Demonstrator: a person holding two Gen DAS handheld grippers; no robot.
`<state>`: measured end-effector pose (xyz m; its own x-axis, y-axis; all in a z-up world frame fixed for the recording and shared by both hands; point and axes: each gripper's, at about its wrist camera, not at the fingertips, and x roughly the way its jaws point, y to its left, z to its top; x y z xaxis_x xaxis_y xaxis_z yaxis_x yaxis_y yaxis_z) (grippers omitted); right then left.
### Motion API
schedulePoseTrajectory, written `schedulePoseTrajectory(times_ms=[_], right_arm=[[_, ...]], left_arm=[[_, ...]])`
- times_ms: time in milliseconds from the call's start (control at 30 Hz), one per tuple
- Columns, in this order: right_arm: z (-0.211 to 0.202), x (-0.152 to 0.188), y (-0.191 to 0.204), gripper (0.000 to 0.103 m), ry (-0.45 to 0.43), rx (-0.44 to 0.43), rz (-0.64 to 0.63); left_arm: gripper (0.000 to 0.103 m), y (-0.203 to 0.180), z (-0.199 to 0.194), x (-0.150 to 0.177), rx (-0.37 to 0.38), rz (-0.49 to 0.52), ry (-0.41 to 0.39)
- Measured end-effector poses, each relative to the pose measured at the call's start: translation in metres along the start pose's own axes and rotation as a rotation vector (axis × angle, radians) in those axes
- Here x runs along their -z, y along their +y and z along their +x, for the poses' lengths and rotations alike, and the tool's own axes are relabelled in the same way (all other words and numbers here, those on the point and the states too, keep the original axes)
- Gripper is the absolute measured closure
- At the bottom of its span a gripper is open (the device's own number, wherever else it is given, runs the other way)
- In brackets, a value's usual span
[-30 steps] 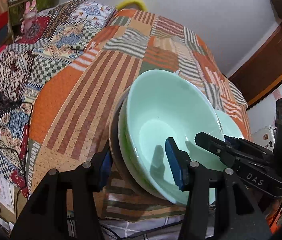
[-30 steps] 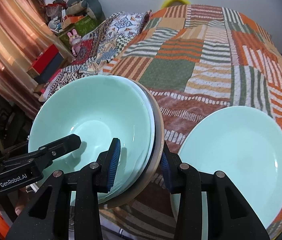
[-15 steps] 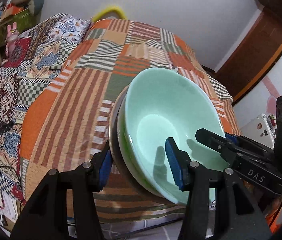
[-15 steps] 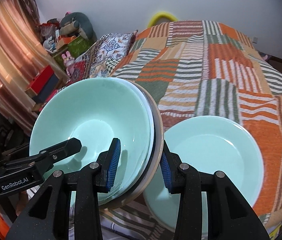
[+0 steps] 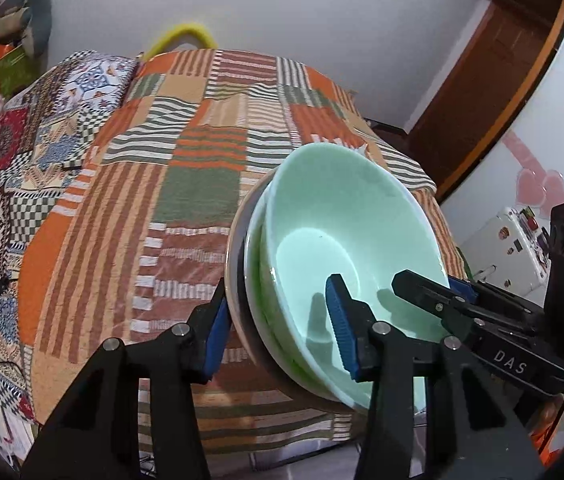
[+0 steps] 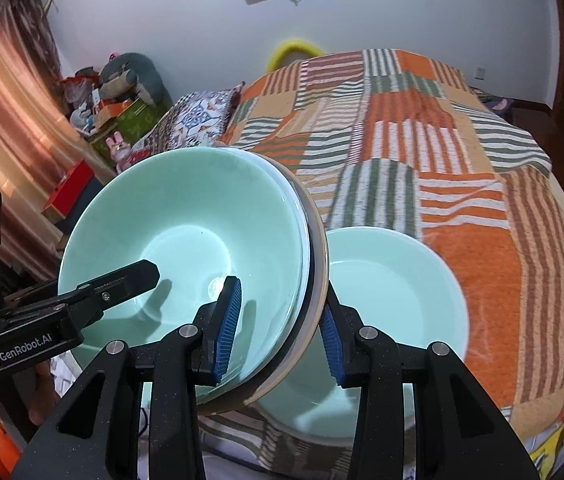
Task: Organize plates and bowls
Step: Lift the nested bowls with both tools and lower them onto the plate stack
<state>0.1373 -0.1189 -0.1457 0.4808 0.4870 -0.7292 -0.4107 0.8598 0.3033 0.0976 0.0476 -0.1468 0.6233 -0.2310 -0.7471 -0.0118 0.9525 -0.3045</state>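
Note:
A stack of nested dishes, pale green bowl [image 5: 346, 236] on top with a white and a dark-rimmed dish under it, is held in the air above the bed. My left gripper [image 5: 278, 328] is shut on its left rim. My right gripper [image 6: 278, 328] is shut on the opposite rim of the same stack [image 6: 186, 236]. Each gripper shows in the other's view, with a finger inside the bowl. A pale green plate [image 6: 394, 300] lies on the bedspread below and right of the stack.
The bed carries a striped patchwork bedspread [image 5: 202, 176] [image 6: 442, 152]. A patterned pillow [image 6: 198, 116] lies at its far left. Boxes and soft toys [image 6: 122, 92] stand by the curtain. A wooden door [image 5: 494, 76] is at right.
Both grippers have lifted the bowl stack higher above the bed. The plate on the bedspread looks smaller and farther below. The grips are unchanged.

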Motion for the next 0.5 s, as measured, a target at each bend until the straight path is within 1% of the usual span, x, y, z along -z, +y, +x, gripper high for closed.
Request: schedulePoseTrajectory(times_ms=[233, 367, 500], right_arm=[[-0.013, 0.006, -0.024, 0.068, -0.012, 0.027, 0.046], [-0.02, 0.01, -0.036, 0.068, -0.016, 0.046, 0.07], [-0.026, 0.014, -0.049, 0.068, -0.017, 0.066, 0.1]], left_arm=[[0.06, -0.024, 0.016, -0.002, 0.029, 0.045, 0.033], [0.06, -0.036, 0.026, -0.001, 0.049, 0.065, 0.057], [0.062, -0.048, 0.039, 0.0, 0.054, 0.091, 0.083]])
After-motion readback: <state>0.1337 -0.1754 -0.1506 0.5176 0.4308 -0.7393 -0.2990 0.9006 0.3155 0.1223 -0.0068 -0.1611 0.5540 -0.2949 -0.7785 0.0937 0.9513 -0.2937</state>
